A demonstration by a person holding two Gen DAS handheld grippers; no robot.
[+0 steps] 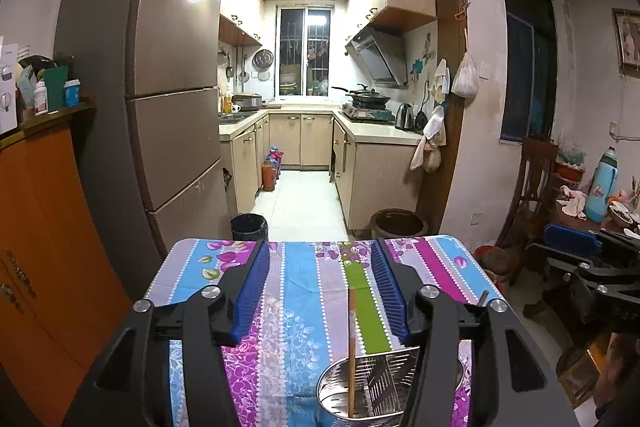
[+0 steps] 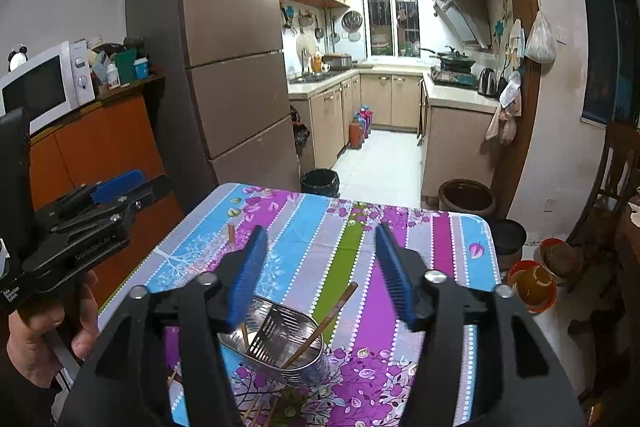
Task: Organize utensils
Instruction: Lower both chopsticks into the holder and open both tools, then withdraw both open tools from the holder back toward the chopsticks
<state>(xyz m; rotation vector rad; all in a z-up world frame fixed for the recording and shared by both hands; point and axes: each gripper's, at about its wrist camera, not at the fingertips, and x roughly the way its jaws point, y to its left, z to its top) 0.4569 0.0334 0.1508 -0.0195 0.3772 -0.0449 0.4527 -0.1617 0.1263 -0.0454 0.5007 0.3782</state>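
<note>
Perforated steel utensil holder stands near the desk's front edge, one brown wooden chopstick leaning inside. Both tongs, left and right, hang wide and empty. Chopsticks likely light, stiff, slippery; pinch mid-shaft.

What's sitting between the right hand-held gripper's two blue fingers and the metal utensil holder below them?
Nothing. In the right wrist view the right hand-held gripper hangs open above the metal utensil holder, with only the striped tablecloth behind the gap.
</note>
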